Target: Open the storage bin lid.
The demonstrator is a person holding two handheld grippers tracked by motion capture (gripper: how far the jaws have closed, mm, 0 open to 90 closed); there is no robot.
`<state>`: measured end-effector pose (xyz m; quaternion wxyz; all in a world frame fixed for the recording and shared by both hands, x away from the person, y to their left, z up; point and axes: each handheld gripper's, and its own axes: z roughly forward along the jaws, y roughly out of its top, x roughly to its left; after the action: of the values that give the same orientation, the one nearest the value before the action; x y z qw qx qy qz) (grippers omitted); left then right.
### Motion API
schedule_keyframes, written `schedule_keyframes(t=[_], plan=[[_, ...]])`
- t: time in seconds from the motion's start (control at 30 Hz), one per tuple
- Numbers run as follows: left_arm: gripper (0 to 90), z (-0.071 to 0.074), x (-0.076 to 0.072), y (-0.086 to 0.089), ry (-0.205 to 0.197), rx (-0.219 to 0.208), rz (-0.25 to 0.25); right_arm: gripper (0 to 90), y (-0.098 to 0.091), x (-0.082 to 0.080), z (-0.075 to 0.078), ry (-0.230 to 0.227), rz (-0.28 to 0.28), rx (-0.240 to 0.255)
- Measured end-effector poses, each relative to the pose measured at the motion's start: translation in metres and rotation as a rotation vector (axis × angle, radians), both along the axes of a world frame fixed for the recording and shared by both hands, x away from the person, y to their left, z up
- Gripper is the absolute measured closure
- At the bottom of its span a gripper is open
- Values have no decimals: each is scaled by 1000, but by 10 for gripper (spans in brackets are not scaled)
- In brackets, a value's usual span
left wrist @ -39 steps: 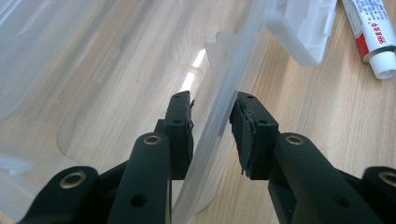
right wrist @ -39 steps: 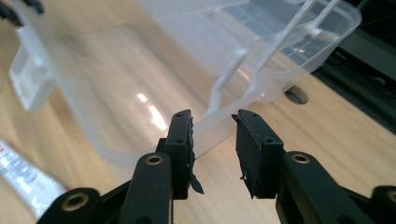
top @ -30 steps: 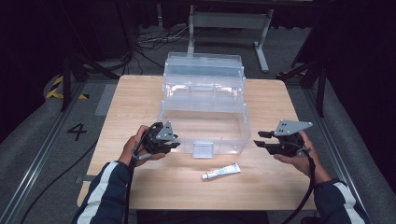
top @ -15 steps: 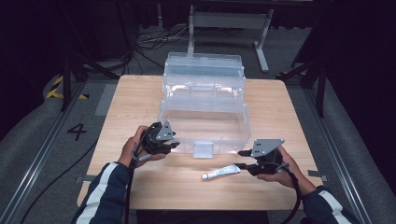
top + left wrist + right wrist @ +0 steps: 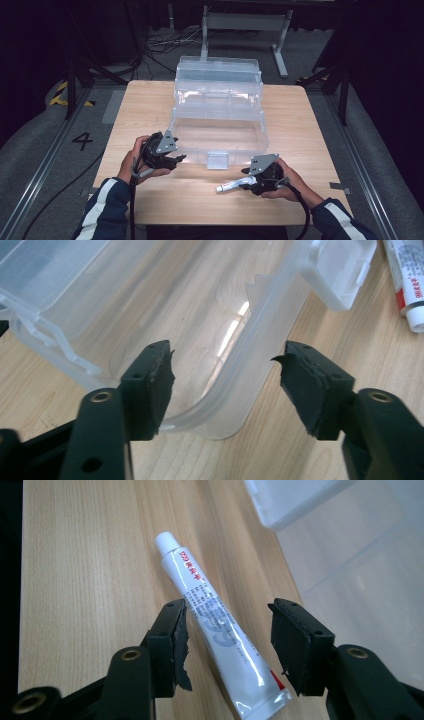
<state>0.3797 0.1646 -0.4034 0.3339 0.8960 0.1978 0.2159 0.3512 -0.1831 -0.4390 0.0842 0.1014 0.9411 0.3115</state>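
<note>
Now both tongs, left and right, gape: one tube, one clear box.

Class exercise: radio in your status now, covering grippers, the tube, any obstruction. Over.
Right gripper open, jaws just widened, straddling the white tube on the table. Left gripper open, just released the clear box corner. Nothing blocking.

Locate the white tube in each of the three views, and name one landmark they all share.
High view: the white tube lies on the table's near edge, at the right gripper.
Left gripper view: its capped end shows at the top right corner.
Right gripper view: it lies slantwise between the open jaws, untouched.
Shared landmark: the clear box's front latch.
</note>
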Motion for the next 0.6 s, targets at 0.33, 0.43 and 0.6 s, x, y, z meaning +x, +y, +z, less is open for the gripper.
schedule_keyframes(t=[0.33, 0.43, 0.6], plan=[[245, -4, -20, 24, -11, -46, 76, 499, 24, 2, -15, 19, 71, -78], [244, -14, -22, 34, 10, -55, 98, 498, 29, 4, -18, 25, 83, -93], [248, -36, -27, 47, 72, -65, 105, 493, 34, 5, -23, 40, 100, -122]])
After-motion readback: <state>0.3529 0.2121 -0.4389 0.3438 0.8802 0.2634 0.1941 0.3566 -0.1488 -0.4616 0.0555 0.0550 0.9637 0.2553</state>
